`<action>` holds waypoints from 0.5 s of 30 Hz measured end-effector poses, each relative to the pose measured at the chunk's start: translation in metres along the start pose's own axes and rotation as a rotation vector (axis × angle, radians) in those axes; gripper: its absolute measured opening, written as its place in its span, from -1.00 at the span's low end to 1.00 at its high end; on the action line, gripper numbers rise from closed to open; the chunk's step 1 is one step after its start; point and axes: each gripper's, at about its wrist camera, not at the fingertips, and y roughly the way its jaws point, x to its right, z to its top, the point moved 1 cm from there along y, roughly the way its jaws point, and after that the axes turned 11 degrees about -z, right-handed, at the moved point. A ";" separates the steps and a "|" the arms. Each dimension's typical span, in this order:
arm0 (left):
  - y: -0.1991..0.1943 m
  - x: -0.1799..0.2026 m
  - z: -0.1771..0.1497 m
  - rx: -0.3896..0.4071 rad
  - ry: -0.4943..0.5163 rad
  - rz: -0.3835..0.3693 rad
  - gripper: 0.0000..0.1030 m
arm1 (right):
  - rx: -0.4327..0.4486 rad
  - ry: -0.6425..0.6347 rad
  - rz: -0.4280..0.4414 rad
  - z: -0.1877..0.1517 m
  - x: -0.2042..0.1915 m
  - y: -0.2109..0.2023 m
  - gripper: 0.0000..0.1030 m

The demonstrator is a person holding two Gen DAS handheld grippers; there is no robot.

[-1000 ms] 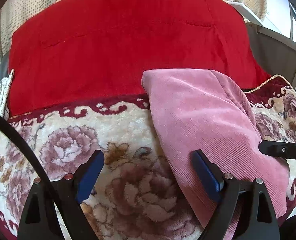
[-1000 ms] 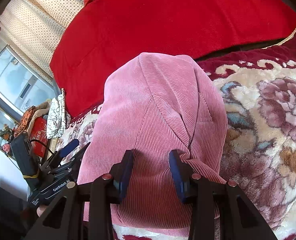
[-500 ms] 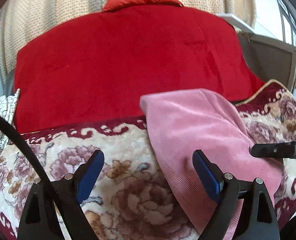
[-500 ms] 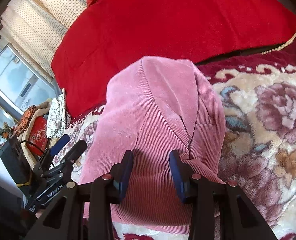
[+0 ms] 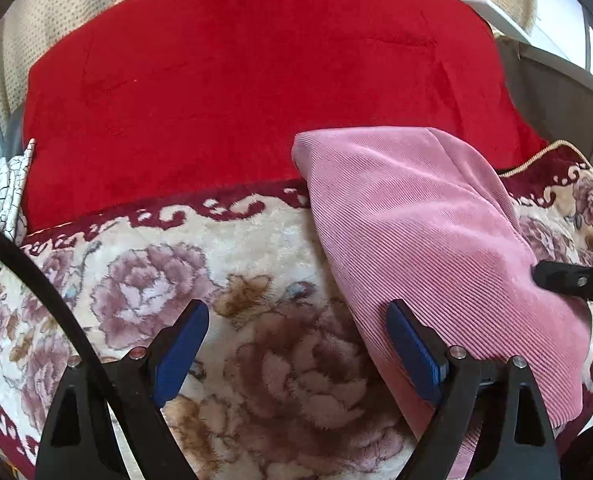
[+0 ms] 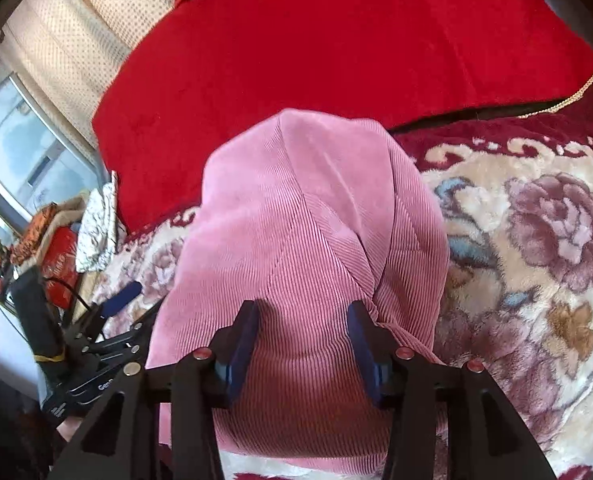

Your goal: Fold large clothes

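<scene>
Pink corduroy garment (image 6: 304,240) lies folded into a compact pad on the floral blanket (image 5: 224,264), far end against the red cushion (image 5: 256,80). Fold looks done, w/ the right gripper (image 6: 304,344) opening its jaws off the cloth below, pads not pinching. Left gripper (image 5: 296,344) hangs wide, empty, over blanket beside it. Next: lift clear w/o dragging the top layer. Only the right view shows the 2 diagonal seams.

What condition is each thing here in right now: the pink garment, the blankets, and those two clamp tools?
Pink garment: folded into a bundle, lying on the floral blanket.
Red blanket: spread behind it.
Left gripper: open wide, empty.
Right gripper: jaws opening, above the garment.
</scene>
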 end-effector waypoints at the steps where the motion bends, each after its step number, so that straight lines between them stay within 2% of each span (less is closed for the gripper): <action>1: -0.004 0.000 0.000 0.021 0.004 0.026 0.75 | 0.017 0.002 0.006 0.001 0.000 -0.005 -0.02; 6: -0.023 0.009 0.000 0.099 0.054 0.073 0.75 | 0.093 -0.021 0.005 0.002 -0.002 -0.023 -0.01; 9: -0.036 0.018 -0.002 0.142 0.093 0.095 0.75 | 0.158 0.016 0.035 0.002 0.005 -0.040 0.35; 10: -0.040 0.022 -0.003 0.151 0.113 0.104 0.75 | 0.169 0.029 0.035 0.003 0.007 -0.042 0.37; 15: -0.046 0.029 -0.005 0.167 0.166 0.123 0.75 | 0.152 0.101 0.028 0.006 0.024 -0.040 0.37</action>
